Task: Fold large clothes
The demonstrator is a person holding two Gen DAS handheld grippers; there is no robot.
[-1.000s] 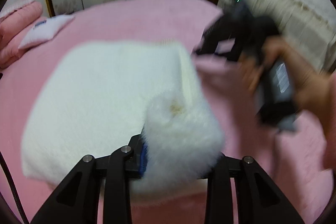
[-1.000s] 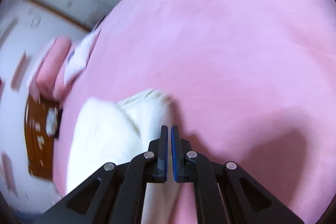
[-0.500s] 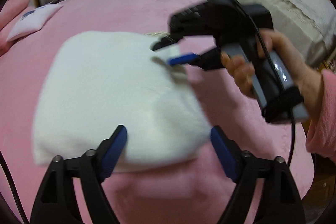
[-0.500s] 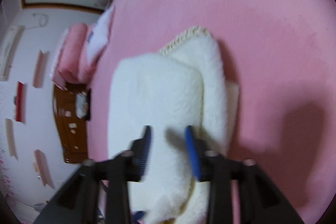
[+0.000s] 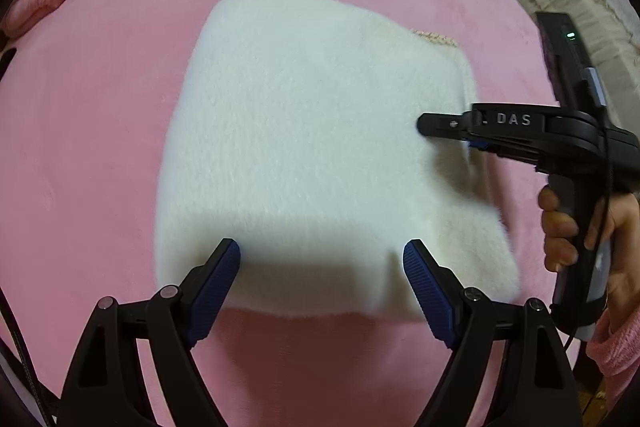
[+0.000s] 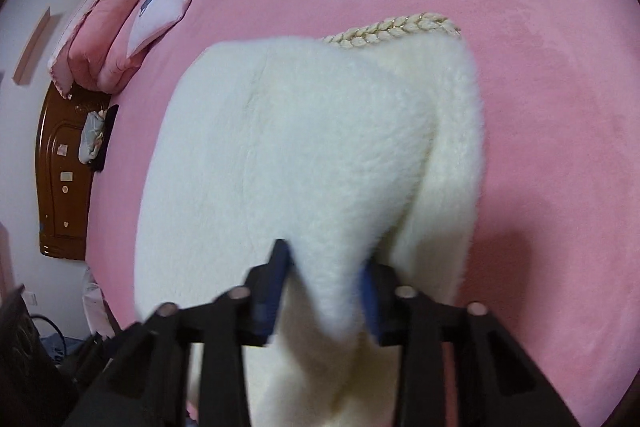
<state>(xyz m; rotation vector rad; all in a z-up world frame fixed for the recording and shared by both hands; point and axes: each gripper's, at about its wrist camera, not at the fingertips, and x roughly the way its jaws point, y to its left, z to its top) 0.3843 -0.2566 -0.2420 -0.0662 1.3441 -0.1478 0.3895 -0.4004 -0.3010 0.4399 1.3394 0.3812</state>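
Half hidden behind fluff in the right wrist view: right gripper [image 6: 322, 287], blurry, jaws closing with a fold of the white fuzzy garment [image 5: 320, 147] between them. Left gripper [image 5: 322, 273] wide open, holding nothing, above the garment's near edge, pointing steeply down. Garment folded on pink bed [image 5: 88, 155]. Hand [image 5: 592, 231] cut off at right

Soft cloth everywhere, hard plastic tools.
Fluffy white fleece garment [image 5: 312, 131] with braided trim [image 6: 394, 27]; matt pink velvety bedspread [image 5: 100, 115]; glossy brown wooden headboard [image 6: 60, 171].
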